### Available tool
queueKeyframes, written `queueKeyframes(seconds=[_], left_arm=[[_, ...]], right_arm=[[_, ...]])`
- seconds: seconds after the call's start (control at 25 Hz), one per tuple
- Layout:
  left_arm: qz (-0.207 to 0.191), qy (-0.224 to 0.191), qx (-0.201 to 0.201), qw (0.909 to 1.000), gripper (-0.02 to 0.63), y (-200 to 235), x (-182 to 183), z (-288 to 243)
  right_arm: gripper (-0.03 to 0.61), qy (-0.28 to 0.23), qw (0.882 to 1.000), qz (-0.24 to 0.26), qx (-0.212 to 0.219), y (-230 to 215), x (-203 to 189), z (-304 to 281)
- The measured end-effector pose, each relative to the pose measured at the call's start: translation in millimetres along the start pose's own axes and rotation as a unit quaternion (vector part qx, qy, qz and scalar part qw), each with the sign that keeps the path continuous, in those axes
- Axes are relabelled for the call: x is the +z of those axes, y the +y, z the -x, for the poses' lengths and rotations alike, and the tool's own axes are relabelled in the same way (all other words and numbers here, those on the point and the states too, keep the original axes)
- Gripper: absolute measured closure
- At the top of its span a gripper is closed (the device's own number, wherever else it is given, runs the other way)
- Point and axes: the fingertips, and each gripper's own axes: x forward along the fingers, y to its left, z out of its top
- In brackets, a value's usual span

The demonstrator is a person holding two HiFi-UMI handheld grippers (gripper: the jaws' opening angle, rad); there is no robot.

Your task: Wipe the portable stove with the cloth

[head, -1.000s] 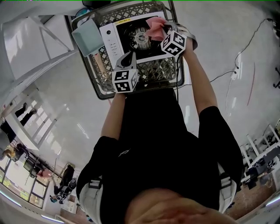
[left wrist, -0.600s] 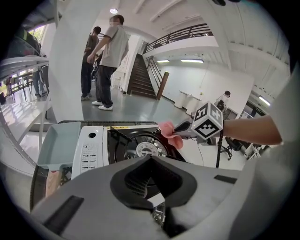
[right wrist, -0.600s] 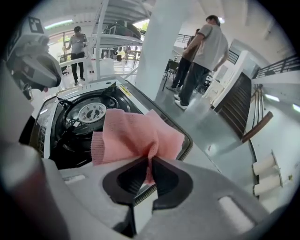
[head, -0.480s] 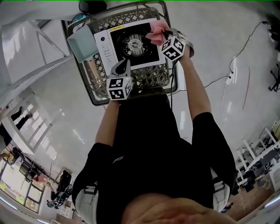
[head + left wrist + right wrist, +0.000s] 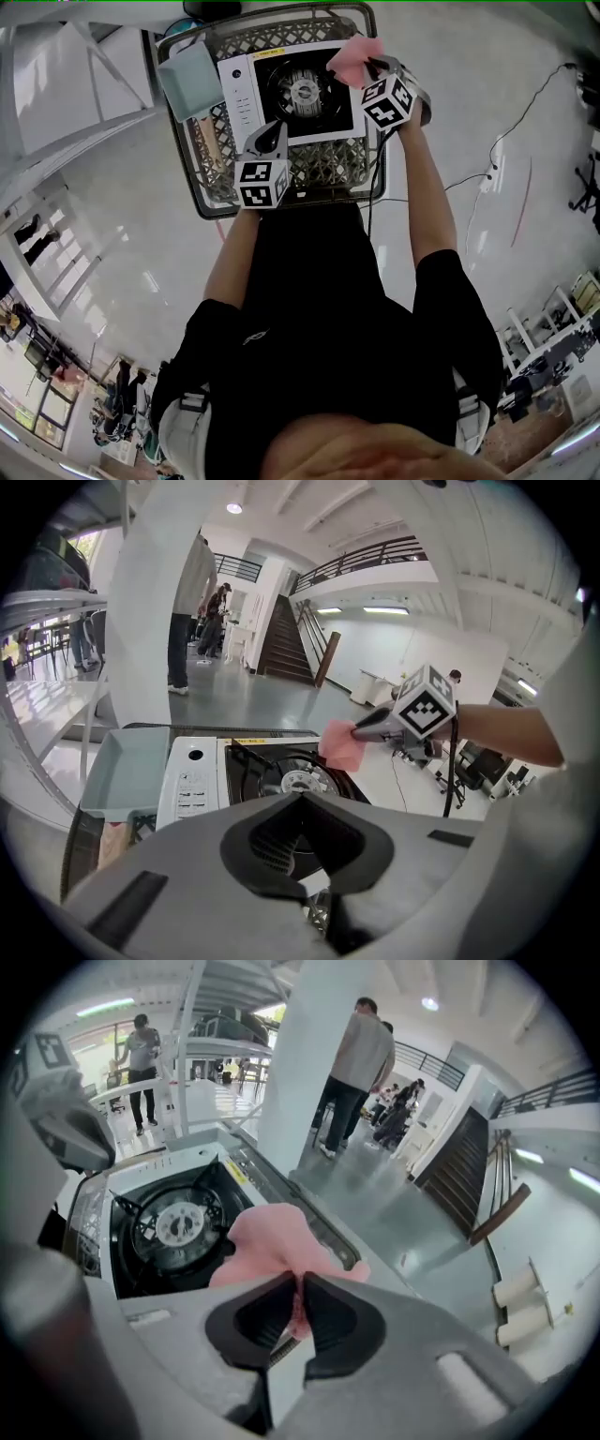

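Cloth [image 5: 352,61] is drifting outward, and that's the main change. A second ago it was hanging right beside the burner [image 5: 305,89]. Now it's sitting well off to the burner's far right, over the white rim at the corner of the portable stove [image 5: 239,84]. I'm reading this as a stroke running from the burner out to the edge, so the wiping is under way. Most of the top is probably still waiting its turn, especially the control side left of the burner. I can't tell whether the cloth is actually pressing on the surface right now.

The right gripper [image 5: 298,1288] is pinching the pink cloth, with its jaws squeezed onto a fold and the rest flopping forward. The left gripper [image 5: 300,797] is hovering on the near side of the burner, jaws pressed together with nothing in them, well apart from the cloth.

Containers: the whole stove is riding on top of a wire basket [image 5: 328,159], whose mesh is showing on the near side of the burner. A teal tray [image 5: 187,75] is lying left of the burner, just past the controls, and it's looking bare inside. Something pale [image 5: 204,141] is peeking through the basket mesh to the burner's near left, but I can't make out what it is.
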Motion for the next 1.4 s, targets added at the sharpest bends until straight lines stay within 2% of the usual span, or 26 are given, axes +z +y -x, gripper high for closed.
queueKeyframes(seconds=[0.16, 0.4, 0.56, 0.68, 0.8, 0.96, 1.12, 1.24, 1.4], left_arm=[[0.002, -0.016, 0.013, 0.9998, 0.614, 17, 3, 12], [0.037, -0.042, 0.041, 0.9976, 0.614, 54, 7, 35], [0.047, -0.061, 0.071, 0.9945, 0.615, 81, 10, 57], [0.054, -0.072, 0.095, 0.9914, 0.614, 102, 8, 71], [0.074, -0.082, 0.112, 0.9876, 0.614, 120, 2, 82], [0.095, -0.087, 0.12, 0.9844, 0.615, 136, -6, 91], [0.082, -0.078, 0.118, 0.9865, 0.614, 140, -12, 89], [0.088, -0.081, 0.114, 0.9862, 0.614, 139, -11, 85], [0.095, -0.078, 0.111, 0.9862, 0.614, 137, -13, 83]], right_arm=[[0.546, -0.059, 0.997, 0.042, 0.009, 5, 73, 31], [0.546, -0.141, 0.985, 0.088, 0.051, 39, 184, 38], [0.546, -0.178, 0.973, 0.119, 0.085, 75, 237, 31], [0.546, -0.186, 0.964, 0.152, 0.115, 109, 265, 11], [0.546, -0.174, 0.957, 0.17, 0.157, 147, 277, -19], [0.546, -0.133, 0.955, 0.18, 0.195, 182, 271, -58], [0.546, -0.097, 0.955, 0.184, 0.21, 199, 261, -85], [0.546, -0.068, 0.955, 0.187, 0.221, 204, 254, -100], [0.546, -0.041, 0.948, 0.214, 0.231, 216, 244, -108]])
